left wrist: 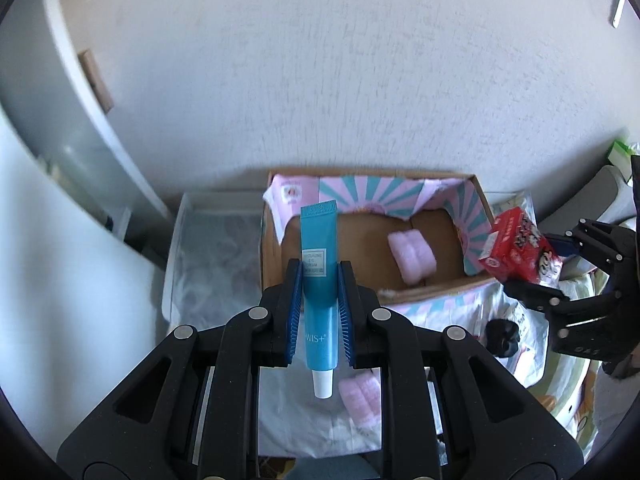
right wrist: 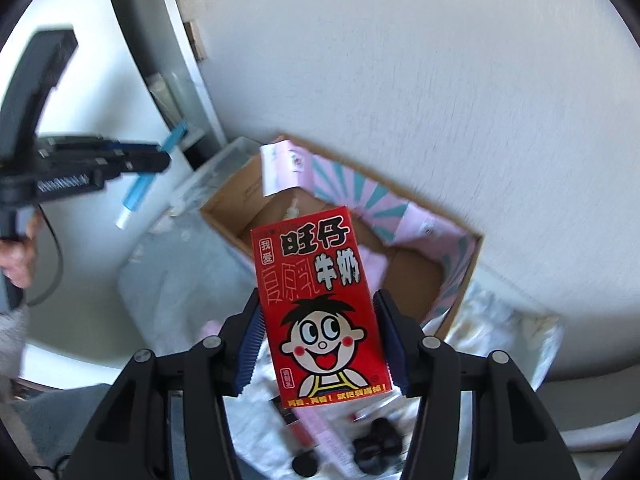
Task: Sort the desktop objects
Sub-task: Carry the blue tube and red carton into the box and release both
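Your left gripper (left wrist: 320, 312) is clamped narrow on a blue tube (left wrist: 319, 280), white cap at 6 o'clock, crimped end at 12. Your right gripper (right wrist: 320, 344) grips a red milk carton (right wrist: 320, 304) by its 2 sides, held in the air. Below lies a pink packet (left wrist: 360, 400) on the cloth. Beyond, at 12 o'clock, the open cardboard box (left wrist: 476, 216) holds another pink packet (left wrist: 412, 258); a clear bin (left wrist: 176, 248) stands at its 9 o'clock.

White textured wall (left wrist: 340, 80) behind; grey cabinet (left wrist: 60, 128) at left; brown plate (left wrist: 96, 80) on wall.
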`<state>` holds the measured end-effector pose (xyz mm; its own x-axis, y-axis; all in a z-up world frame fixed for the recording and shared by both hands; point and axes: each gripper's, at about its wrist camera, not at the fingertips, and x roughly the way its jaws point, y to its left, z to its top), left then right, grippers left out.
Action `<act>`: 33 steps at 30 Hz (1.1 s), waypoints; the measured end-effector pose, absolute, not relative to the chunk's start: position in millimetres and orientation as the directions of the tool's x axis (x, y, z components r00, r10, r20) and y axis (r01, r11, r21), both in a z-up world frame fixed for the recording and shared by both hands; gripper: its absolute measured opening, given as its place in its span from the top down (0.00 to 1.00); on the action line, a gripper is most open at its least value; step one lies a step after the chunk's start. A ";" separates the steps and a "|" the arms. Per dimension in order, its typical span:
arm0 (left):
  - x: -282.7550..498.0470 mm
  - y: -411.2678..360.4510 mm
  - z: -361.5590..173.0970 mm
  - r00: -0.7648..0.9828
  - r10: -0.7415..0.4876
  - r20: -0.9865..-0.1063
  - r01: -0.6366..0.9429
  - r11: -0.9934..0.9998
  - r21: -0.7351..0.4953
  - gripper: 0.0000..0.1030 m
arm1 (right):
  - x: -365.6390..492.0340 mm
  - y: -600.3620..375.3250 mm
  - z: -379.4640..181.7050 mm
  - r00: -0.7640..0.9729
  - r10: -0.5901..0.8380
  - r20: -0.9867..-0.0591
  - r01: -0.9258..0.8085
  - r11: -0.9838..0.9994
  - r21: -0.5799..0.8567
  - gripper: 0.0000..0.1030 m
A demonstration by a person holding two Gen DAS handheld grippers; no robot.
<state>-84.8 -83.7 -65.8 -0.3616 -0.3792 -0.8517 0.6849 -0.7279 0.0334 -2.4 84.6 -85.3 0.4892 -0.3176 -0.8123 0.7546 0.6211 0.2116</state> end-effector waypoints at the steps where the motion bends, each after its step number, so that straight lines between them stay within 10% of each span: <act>1: -88.2 -86.8 -66.1 -0.367 -0.376 -0.851 0.680 -0.733 0.030 0.85 | 2.4 79.9 -85.7 0.468 -0.326 -0.822 0.759 0.624 0.185 0.52; 33: -171.4 -167.7 -146.2 -0.303 -0.265 -0.915 0.585 -0.810 0.040 0.84 | 39.0 -19.0 -147.6 0.375 -0.168 -0.912 0.869 0.407 0.283 0.51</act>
<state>-171.4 -167.7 -146.2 -0.3031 -0.2649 -0.9154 0.5854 -0.8098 0.0405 39.0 -19.0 -147.6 0.3753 -0.1677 -0.9116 0.8686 0.4070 0.2827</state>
